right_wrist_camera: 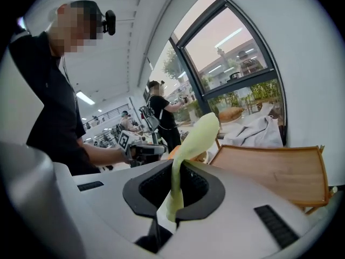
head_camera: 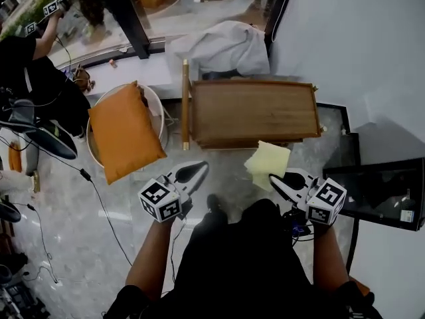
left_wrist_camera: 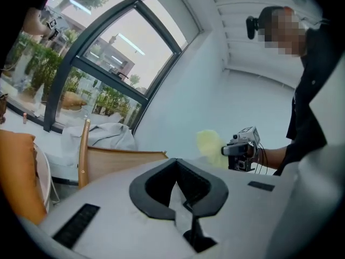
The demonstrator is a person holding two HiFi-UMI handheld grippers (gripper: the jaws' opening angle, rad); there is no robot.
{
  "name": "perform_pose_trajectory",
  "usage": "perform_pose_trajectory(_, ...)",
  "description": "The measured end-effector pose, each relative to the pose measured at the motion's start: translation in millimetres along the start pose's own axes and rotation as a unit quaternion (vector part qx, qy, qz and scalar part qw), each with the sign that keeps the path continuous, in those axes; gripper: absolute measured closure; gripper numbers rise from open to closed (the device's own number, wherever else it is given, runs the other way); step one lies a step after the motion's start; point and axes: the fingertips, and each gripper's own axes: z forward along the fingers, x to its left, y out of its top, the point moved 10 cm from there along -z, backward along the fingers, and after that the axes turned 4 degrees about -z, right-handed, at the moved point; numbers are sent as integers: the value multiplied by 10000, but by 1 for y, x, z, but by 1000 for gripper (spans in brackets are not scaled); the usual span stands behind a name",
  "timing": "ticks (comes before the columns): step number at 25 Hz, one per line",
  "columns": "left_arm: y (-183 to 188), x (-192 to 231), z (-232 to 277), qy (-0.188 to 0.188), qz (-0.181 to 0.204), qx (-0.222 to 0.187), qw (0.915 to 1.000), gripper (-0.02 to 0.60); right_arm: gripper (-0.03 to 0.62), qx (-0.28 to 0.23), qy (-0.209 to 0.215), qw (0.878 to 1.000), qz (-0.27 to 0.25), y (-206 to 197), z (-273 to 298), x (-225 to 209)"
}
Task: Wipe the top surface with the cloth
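Note:
A wooden top (head_camera: 252, 111) with a raised rim stands ahead of me; it also shows in the right gripper view (right_wrist_camera: 269, 169) and the left gripper view (left_wrist_camera: 118, 161). A pale yellow cloth (head_camera: 267, 159) hangs in the air just short of its near right corner. My right gripper (head_camera: 282, 181) is shut on the cloth's lower edge; the cloth (right_wrist_camera: 197, 136) rises from between the jaws of this gripper (right_wrist_camera: 175, 171). My left gripper (head_camera: 191, 173) hovers over the floor before the top's near left corner. It (left_wrist_camera: 177, 169) is shut with nothing in it.
An orange cushion (head_camera: 125, 133) lies on a round white seat left of the top. A grey-white fabric heap (head_camera: 222, 45) sits behind it by the window. A black glass unit (head_camera: 382, 191) stands at right. Cables (head_camera: 99, 198) cross the floor. Another person (head_camera: 26, 52) stands far left.

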Motion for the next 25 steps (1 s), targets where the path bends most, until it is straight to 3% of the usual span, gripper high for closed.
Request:
perform_pose_trajectory(4,10,21,17,84,-78,-6,9999,572,560,-13,116,9996,275,4,20,-32)
perform_pose_trajectory(11,41,52,53,636,-233,-48,9977,572,560,226,621,9978,89,32,70,-124)
perform_pose_trajectory(16,78,63,87,1026,-133,37,9946,572,562,294,1172,9927,-53,63,104,-184)
perform_pose_trajectory(22,112,78,113,1513,90,128,9884,572,560,263,1537,9877,-83,81,146,-233)
perform_pose_trajectory(25,117,86,128,1585,157,271,9869,572,560,314,1560,9872,37,79,168,-245)
